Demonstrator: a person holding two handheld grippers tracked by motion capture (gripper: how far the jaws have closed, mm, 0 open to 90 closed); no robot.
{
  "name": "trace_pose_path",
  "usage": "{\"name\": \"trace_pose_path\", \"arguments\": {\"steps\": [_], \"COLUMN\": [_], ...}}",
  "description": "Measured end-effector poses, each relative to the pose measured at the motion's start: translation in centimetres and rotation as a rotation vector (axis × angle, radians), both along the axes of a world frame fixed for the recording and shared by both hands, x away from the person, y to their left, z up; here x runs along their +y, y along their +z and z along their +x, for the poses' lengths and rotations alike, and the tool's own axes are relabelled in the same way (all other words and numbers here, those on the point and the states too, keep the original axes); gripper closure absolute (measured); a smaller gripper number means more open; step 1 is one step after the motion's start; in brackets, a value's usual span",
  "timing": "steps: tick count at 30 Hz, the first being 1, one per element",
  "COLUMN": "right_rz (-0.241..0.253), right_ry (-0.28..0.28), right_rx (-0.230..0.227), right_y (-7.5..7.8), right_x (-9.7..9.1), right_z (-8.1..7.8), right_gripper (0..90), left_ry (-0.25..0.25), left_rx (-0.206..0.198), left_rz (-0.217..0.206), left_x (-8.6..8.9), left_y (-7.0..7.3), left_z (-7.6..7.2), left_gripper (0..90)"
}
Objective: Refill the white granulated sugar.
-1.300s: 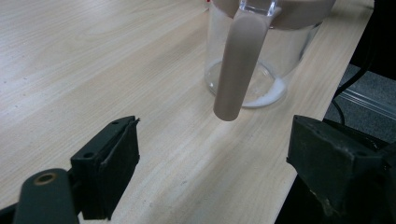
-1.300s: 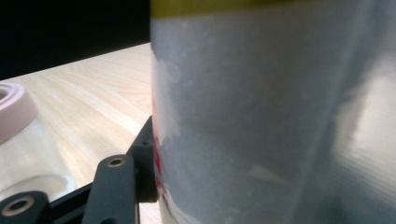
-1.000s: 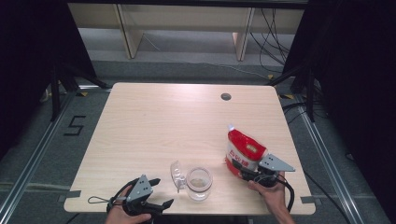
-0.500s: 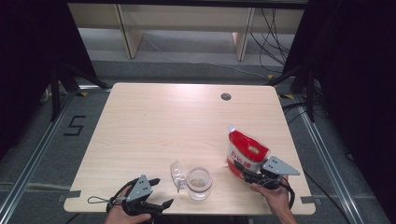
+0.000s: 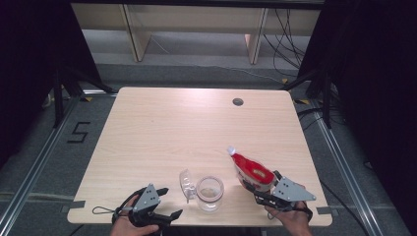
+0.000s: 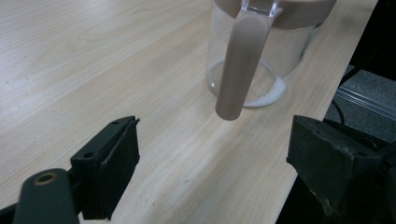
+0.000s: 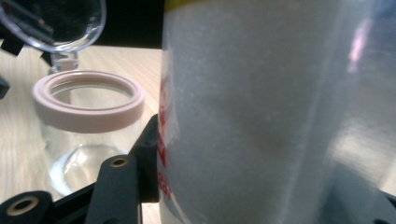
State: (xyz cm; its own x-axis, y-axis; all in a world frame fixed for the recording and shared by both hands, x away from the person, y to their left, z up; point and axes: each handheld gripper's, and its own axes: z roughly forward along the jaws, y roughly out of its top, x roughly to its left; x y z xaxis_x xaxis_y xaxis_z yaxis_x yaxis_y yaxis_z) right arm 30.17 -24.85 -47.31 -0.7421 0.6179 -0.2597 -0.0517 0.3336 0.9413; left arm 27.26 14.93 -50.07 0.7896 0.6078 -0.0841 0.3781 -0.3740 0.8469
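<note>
High view: red-and-white pouch (image 5: 253,173) pinched in right gripper (image 5: 265,189), just right of open glass jar (image 5: 210,192).
Left gripper view: jaws spread, empty, before jar.
Right gripper view: pouch beside jar rim; tip spout squarely over mouth.

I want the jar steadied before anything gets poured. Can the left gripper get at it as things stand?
Probably yes: the left gripper has open, empty jaws beside the jar, with bare table between; only the hanging lid partly intervenes.

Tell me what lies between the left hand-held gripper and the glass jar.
Bare tabletop: in the left gripper view only wood separates the open left hand-held gripper from the glass jar.
</note>
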Motion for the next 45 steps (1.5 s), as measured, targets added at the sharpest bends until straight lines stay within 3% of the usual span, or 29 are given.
{"name": "trace_pose_path", "arguments": {"steps": [3,4,5,6,8,13,16,25,29,31,32,34,35,36,37,39,40,41,45], "right_rz": [-0.068,-0.068,-0.106,-0.106,-0.171,-0.222,-0.268,-0.446,-0.491,-0.502,-0.551,-0.56,-0.544,-0.574,-0.595,-0.615,-0.651,-0.653,-0.695], "right_ry": [0.002,0.002,-0.001,-0.001,0.001,0.004,-0.002,-0.013,-0.009,-0.018,-0.013,-0.014,-0.028,-0.021,-0.026,-0.038,-0.028,-0.037,-0.012], "right_rx": [-0.043,-0.043,-0.06,-0.06,-0.104,-0.122,-0.165,-0.257,-0.288,-0.285,-0.321,-0.33,-0.309,-0.348,-0.357,-0.367,-0.392,-0.377,-0.412], "right_y": [0.4,0.4,0.6,0.6,0.7,0.9,1.0,1.1,1.2,1.2,1.2,1.3,1.2,1.3,1.4,1.3,1.3,1.2,1.0], "right_x": [0.4,0.4,0.6,0.6,0.9,1.1,1.0,1.0,1.0,1.0,1.0,1.0,1.0,1.0,0.9,0.9,0.9,0.8,0.9], "right_z": [-0.7,-0.7,-1.2,-1.2,-1.5,-1.9,-2.0,-2.1,-2.3,-2.4,-2.4,-2.4,-2.5,-2.4,-2.4,-2.3,-2.2,-2.3,-2.0], "right_gripper": [46.6,46.6,46.6,46.6,46.7,46.8,46.8,46.9,47.0,47.0,47.0,47.0,47.1,47.1,47.1,47.1,47.1,47.2,47.2], "left_ry": [-0.009,-0.009,-0.006,-0.006,-0.005,-0.008,-0.013,-0.008,-0.006,-0.007,-0.007,-0.004,-0.004,-0.004,-0.004,-0.005,-0.004,-0.004,-0.012], "left_rx": [0.0,0.0,-0.007,-0.007,-0.004,-0.007,0.003,-0.005,-0.007,-0.004,-0.006,-0.002,-0.011,-0.009,-0.003,-0.004,-0.001,-0.001,-0.011], "left_rz": [0.007,0.007,0.011,0.011,0.024,0.019,0.022,0.026,0.003,0.012,0.01,0.005,0.028,0.035,0.008,0.007,0.013,0.013,0.01], "left_x": [0.0,0.0,-0.1,-0.1,0.0,0.0,0.1,0.1,0.0,0.0,0.0,0.0,0.1,0.1,0.0,-0.1,0.0,0.0,0.0], "left_y": [0.0,0.0,0.0,0.0,0.0,0.0,0.0,0.0,0.0,0.0,0.0,-0.1,-0.1,-0.1,-0.1,-0.1,0.0,0.0,0.0], "left_z": [0.0,0.0,0.0,0.0,0.1,0.1,0.1,0.1,0.1,0.1,0.1,0.1,0.2,0.2,0.1,0.1,0.1,0.1,0.1], "left_gripper": [16.1,16.1,16.1,16.1,16.1,16.1,16.1,16.1,16.1,16.1,16.1,16.1,16.1,16.1,16.1,16.1,16.1,16.1,16.1]}}
